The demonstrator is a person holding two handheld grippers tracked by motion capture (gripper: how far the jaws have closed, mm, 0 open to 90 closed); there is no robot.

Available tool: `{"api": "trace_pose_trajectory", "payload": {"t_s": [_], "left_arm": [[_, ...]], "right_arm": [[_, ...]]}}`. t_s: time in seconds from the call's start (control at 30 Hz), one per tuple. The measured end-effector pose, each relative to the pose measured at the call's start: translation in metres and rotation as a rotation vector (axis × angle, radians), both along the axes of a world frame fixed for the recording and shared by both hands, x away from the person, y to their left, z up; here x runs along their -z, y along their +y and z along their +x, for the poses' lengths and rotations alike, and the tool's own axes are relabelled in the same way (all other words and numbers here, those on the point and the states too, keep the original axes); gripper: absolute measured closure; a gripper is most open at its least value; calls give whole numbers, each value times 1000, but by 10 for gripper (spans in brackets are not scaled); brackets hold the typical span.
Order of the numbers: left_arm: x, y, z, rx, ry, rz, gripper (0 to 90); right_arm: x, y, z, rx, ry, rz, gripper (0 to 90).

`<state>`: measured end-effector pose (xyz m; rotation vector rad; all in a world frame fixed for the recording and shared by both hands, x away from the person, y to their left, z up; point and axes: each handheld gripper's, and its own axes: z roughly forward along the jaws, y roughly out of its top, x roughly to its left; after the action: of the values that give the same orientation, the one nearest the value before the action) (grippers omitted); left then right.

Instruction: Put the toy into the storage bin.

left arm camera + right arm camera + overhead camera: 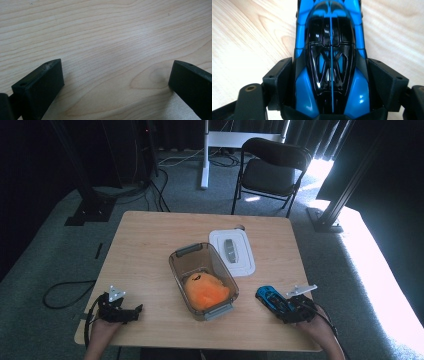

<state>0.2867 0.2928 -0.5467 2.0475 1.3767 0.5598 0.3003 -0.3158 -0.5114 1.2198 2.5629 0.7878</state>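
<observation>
We've got the right tongs (291, 307) clamped on the blue toy car (270, 298), 1 jaw on each flank, at the near right of the worktop (145, 250). In the right gripper view the car (330, 62) sits snug between the jaws, nose pointing away. Our left tongs (131, 311) rest at the near left corner, spread wide over bare wood. Mid-worktop there's a clear bin (176, 265) with an orange plush (206, 290) inside, and its white lid (245, 265) lies just beside it on the far right.

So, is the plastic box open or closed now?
Open. The plastic box has no cover on; its white lid lies flat on the table beside it.
</observation>
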Motion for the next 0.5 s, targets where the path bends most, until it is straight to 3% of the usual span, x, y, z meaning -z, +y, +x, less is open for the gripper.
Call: {"api": "trace_pose_trajectory", "payload": {"t_s": [0.13,0.17,0.23,0.3,0.5], "left_arm": [[0,0,0,0,0,-1,2],[0,0,0,-1,0,-1,2],[0,0,0,-1,0,-1,2],[0,0,0,0,0,-1,2],[0,0,0,-1,-1,-1,2]], "right_arm": [[-6,-13,9,-39,43,-2,240],[-4,-17,11,-26,28,-40,240],[1,-19,12,-23,46,-80,239],[8,-21,13,-17,64,-69,239],[11,-17,9,0,49,-98,235]]}}
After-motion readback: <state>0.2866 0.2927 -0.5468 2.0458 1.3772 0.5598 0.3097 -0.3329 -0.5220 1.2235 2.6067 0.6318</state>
